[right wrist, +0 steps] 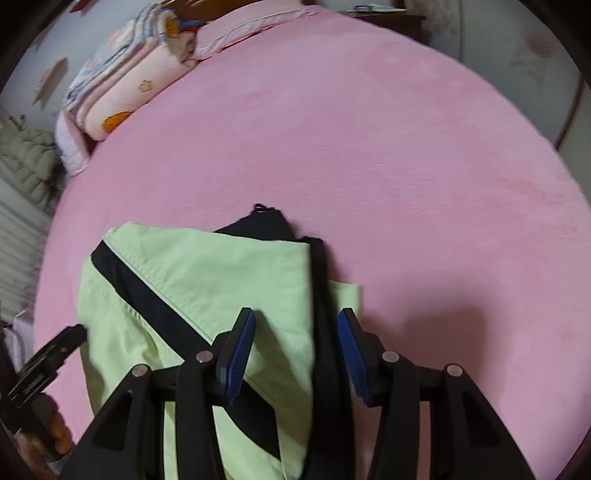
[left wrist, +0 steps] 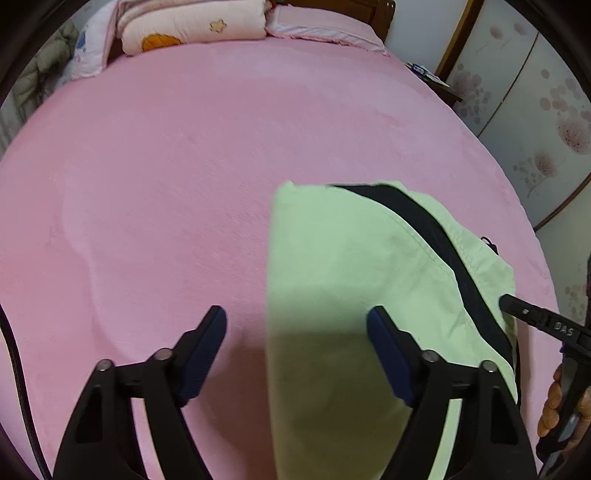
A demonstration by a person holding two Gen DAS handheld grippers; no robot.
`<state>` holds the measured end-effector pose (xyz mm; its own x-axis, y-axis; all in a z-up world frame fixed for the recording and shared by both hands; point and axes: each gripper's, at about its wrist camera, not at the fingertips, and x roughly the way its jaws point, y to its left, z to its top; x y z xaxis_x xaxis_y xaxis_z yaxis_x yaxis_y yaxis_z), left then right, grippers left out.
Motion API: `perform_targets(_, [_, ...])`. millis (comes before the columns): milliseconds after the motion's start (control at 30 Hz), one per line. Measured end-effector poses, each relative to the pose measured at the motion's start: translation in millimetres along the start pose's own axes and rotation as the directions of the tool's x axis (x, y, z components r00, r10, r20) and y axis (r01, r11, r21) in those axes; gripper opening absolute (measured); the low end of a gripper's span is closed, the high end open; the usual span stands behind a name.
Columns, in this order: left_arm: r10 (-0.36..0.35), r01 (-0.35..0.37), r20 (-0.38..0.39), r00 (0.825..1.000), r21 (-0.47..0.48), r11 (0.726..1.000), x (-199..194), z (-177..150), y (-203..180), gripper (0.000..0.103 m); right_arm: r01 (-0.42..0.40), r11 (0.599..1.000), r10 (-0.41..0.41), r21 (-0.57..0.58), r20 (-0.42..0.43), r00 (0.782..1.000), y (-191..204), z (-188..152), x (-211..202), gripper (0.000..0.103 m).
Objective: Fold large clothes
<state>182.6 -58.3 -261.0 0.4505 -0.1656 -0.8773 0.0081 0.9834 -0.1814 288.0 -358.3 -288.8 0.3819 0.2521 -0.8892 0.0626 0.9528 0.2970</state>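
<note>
My left gripper (left wrist: 297,349) and right gripper (right wrist: 297,349) both hang open, gripping nothing, over the folded, smooth lime-and-black garment (left wrist: 343,266); fuzzy pink bedspread (left wrist: 166,166) stretches far and left.

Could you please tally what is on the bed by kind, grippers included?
Garments: 1, the green garment with black trim
Quilts: 1, the folded quilt
Pillows: 1, the pink pillow
Grippers: 2, left gripper and right gripper, both open above the garment
Total: 5
</note>
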Motion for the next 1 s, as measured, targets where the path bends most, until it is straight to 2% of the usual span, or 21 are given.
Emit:
perform_targets(33, [-0.01,0.01,0.001,1.0,0.002,1.0,4,-2,-1,0.069,0.025,0.999,-0.025,-0.045,-0.01,1.0,4,0,5,0.007])
perform_targets(67, [-0.011,0.011,0.002,1.0,0.007,1.0,8,-2,-1,0.068,0.054,0.996,-0.054,-0.075,-0.007,0.998,6,-1,7,0.006])
perform_targets(267, [0.003,-0.003,-0.004,1.0,-0.003,1.0,21,-7,-6,0.067,0.164,0.982,-0.165,-0.091,-0.011,0.986,-1,-5,21,0.003])
perform_targets(400, [-0.014,0.013,-0.01,1.0,-0.017,1.0,26,-8,-1,0.067,0.183,0.978,-0.186,-0.104,-0.014,0.982,0,-6,33,0.003])
perform_targets(600, [-0.005,0.004,-0.015,1.0,-0.023,1.0,24,-6,0,0.067,0.191,0.973,-0.193,-0.126,0.002,0.981,-1,-10,29,0.004])
perform_targets(733, [0.012,-0.013,-0.03,0.999,-0.032,0.999,24,-2,-15,0.067,0.195,0.972,-0.194,-0.131,0.022,0.981,2,-19,20,0.005])
perform_targets(800, [0.015,-0.016,-0.044,0.999,-0.04,0.999,22,-3,-20,0.072,0.195,0.974,-0.192,-0.119,0.033,0.981,6,-20,13,0.005])
perform_targets(833, [0.016,-0.018,-0.054,0.998,-0.044,0.999,17,-3,-21,0.077,0.183,0.977,-0.181,-0.109,0.03,0.983,7,-20,6,0.008])
perform_targets(900, [0.016,-0.018,-0.049,0.999,-0.04,0.999,6,-2,-23,0.082,0.146,0.986,-0.143,-0.085,0.031,0.989,8,-18,-7,0.02])
perform_targets(967, [0.012,-0.013,-0.03,0.999,-0.025,1.0,-5,0,-29,0.086,0.134,0.988,-0.13,-0.075,0.063,0.99,9,-16,-23,0.043])
perform_targets(1000, [0.01,-0.01,-0.023,1.0,-0.016,1.0,-13,-1,-32,0.09,0.132,0.988,-0.126,-0.076,0.084,0.988,12,-15,-31,0.048])
